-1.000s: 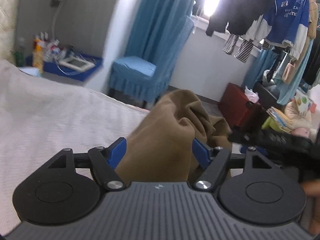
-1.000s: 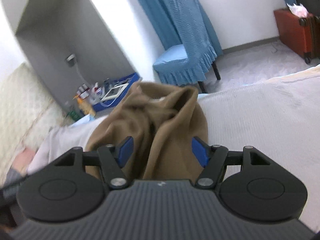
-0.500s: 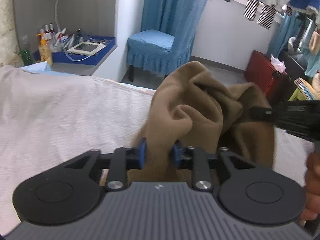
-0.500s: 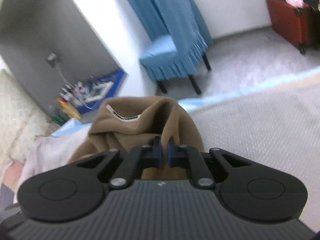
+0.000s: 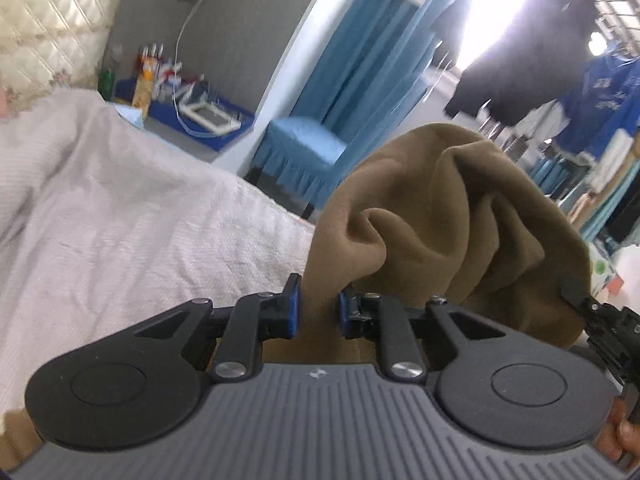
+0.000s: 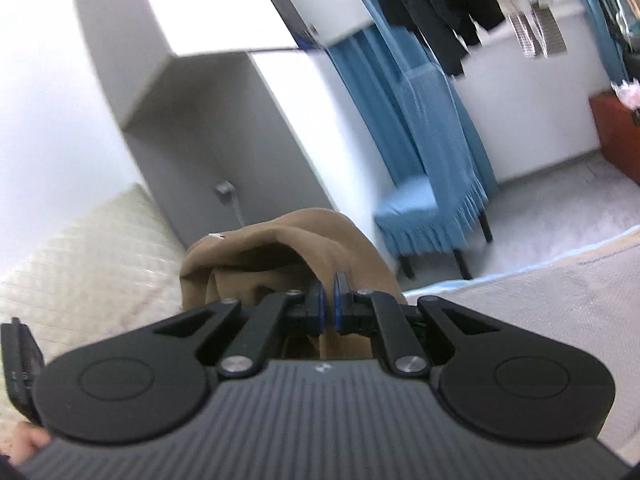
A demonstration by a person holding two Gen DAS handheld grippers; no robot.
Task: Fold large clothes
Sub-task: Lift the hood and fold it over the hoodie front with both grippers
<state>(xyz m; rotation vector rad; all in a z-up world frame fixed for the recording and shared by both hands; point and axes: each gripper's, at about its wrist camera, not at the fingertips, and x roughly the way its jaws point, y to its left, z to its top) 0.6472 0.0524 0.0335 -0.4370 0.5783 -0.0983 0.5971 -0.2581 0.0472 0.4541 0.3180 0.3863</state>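
Note:
A brown garment (image 5: 440, 208) hangs bunched in folds above the white bedspread (image 5: 120, 220). My left gripper (image 5: 316, 304) has a thick fold of it between its blue pads, and its jaws are still closing on the cloth. In the right wrist view, my right gripper (image 6: 328, 300) is shut tight on a thin edge of the same brown garment (image 6: 280, 248), which shows a small white label on top. The right gripper's black body also shows at the right edge of the left wrist view, against the cloth. Below both grippers the garment is hidden.
A blue skirted chair (image 5: 304, 152) stands past the bed beside blue curtains. A bedside shelf with bottles (image 5: 160, 68) sits by the quilted headboard (image 5: 52, 20). Several clothes hang (image 5: 520, 60) by the bright window. A red suitcase (image 6: 616, 128) stands on the floor at the right.
Both grippers went from open around the brown garment to closed on it. Both then rose, lifting the cloth off the bed, and the views tilted.

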